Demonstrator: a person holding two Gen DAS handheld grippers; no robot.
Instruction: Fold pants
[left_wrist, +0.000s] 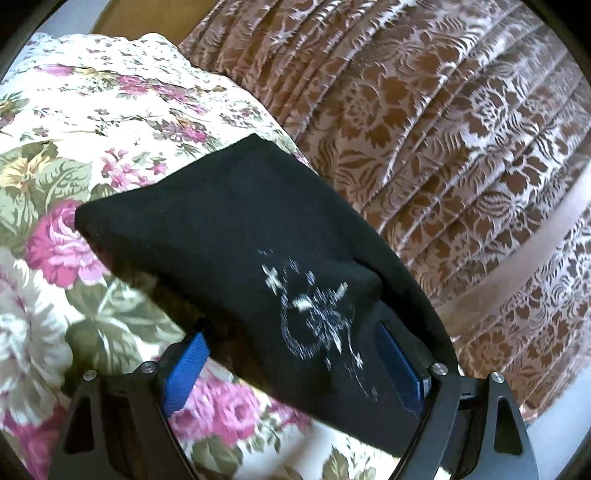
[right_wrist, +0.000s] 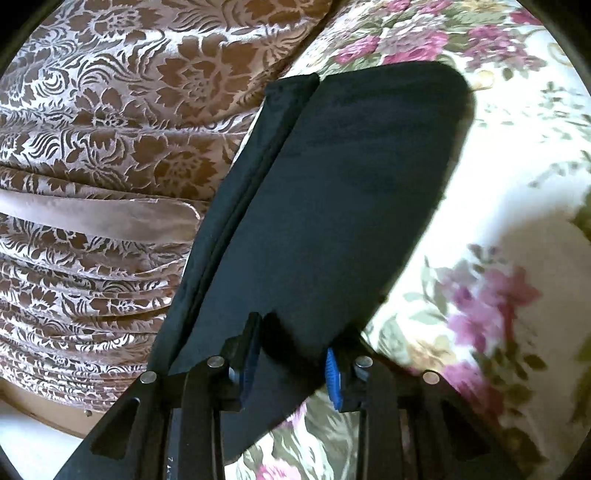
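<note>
Here, black pants (left_wrist: 236, 236) lie folded on the floral bedspread (left_wrist: 74, 155), toward 12 o'clock. Left gripper (left_wrist: 291, 354) and right gripper (right_wrist: 291, 365) straddle cloth, jaws apart; grip uncertain. Folding appears nearly complete.

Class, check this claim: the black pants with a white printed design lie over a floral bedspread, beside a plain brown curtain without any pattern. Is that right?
Not quite. The brown curtain is not plain: it carries a pale floral pattern, clear in the left wrist view. The rest holds: the black pants with a white printed design lie over the floral bedspread.
</note>
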